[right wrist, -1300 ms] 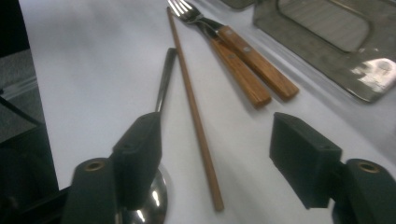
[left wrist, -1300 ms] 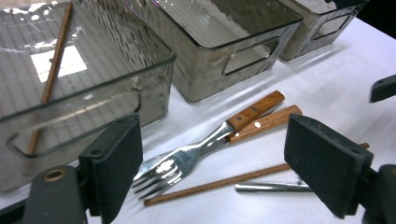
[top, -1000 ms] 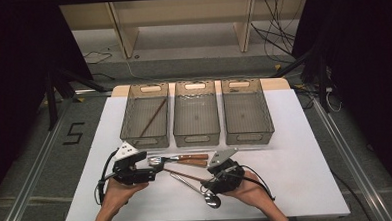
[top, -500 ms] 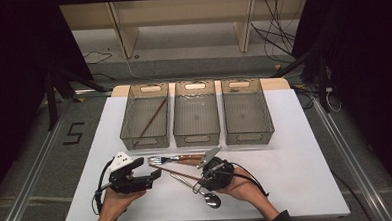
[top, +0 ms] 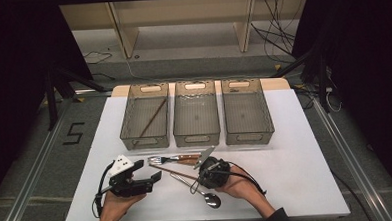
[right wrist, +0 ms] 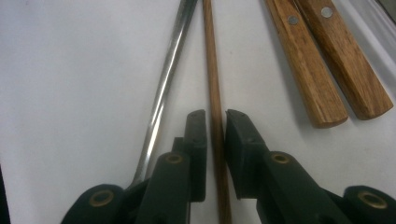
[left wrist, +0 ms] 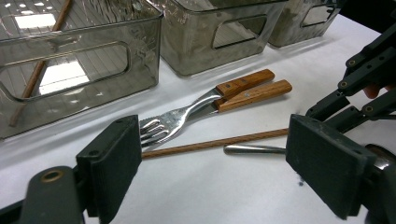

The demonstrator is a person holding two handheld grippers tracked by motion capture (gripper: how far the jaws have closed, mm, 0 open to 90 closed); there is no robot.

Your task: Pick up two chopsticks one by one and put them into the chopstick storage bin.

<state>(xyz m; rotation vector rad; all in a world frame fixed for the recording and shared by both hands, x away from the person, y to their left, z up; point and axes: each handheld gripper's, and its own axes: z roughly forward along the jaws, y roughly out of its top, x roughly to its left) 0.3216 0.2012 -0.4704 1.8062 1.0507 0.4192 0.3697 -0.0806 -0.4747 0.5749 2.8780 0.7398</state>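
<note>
A white, matte table top (top: 297, 176) fills the lower half of the high view, with grey floor, dark curtains at both sides and a pale wooden shelf frame (top: 180, 21) along the top.

Three clear, ribbed plastic bins (top: 196, 113) stand in a row at the frame's centre; the left one holds one thin brown stick (top: 152, 117).

Below them lie two steel forks with flat wooden handles (left wrist: 243, 91), side by side and touching, one polished steel spoon (top: 208, 196), and one slim, round brown wooden chopstick (right wrist: 215, 112).

The chopstick sits low in the centre of the high view, running up the middle of the right gripper view. The right gripper (right wrist: 215, 119) has just been narrowing its black jaws, which now flank the chopstick closely; a firm pinch cannot be told.

The left gripper (left wrist: 215, 158), at lower left in the high view, holds its jaws wide apart with nothing between them.
</note>
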